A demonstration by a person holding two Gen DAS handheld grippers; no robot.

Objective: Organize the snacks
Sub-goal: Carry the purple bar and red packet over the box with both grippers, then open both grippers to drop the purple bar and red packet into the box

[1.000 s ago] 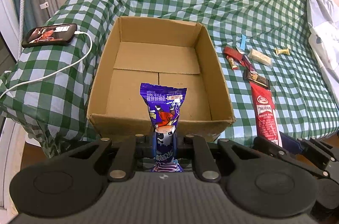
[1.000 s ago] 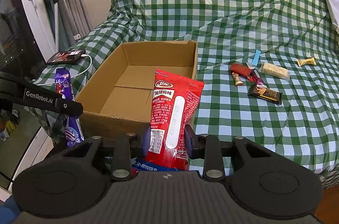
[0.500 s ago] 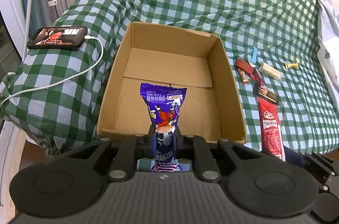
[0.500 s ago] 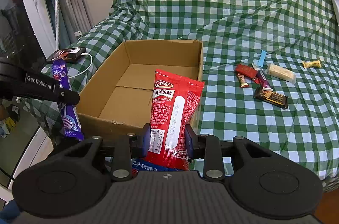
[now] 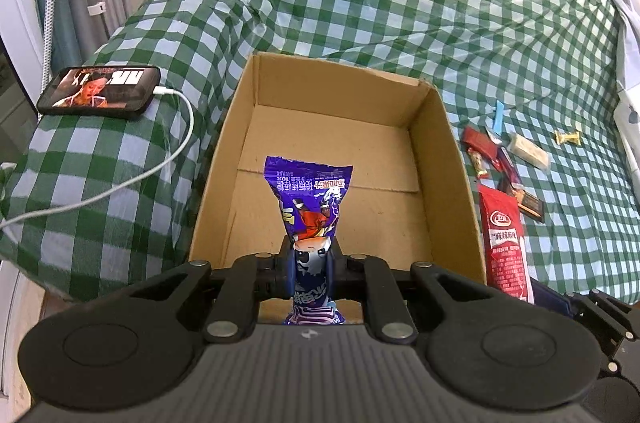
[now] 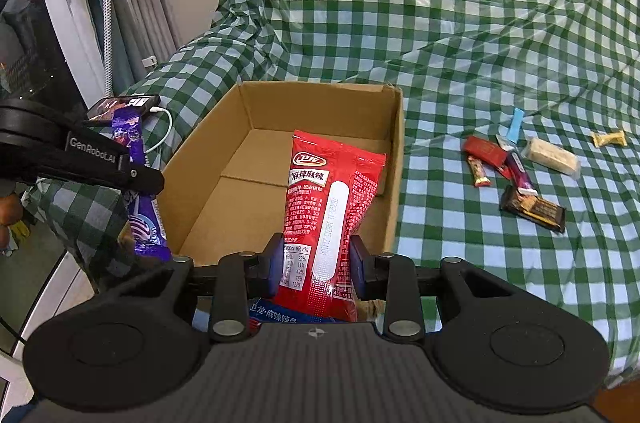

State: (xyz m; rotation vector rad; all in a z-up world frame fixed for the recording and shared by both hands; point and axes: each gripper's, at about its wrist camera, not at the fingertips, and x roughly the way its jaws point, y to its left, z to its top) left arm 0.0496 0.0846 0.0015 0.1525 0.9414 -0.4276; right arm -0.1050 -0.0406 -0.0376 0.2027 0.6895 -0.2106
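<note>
Over the last second both packets have come forward over the cardboard box point(image 5: 448, 159) at frame centre. The left hand-held gripper point(image 5: 312, 273) is clenched on the purple snack packet point(image 5: 310, 199), the right hand-held gripper point(image 6: 314, 263) on the red spicy-strip packet point(image 6: 328, 207). Release seems near, though neither packet's height above the box floor can be judged.

Open cardboard box point(image 5: 456, 175) bare inside; loose snacks point(image 5: 500, 159) crowd its right

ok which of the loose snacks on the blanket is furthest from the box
The small gold-wrapped candy, lying alone at the far right of the checked blanket, past the pale bar. The other snacks cluster nearer the box.
</note>
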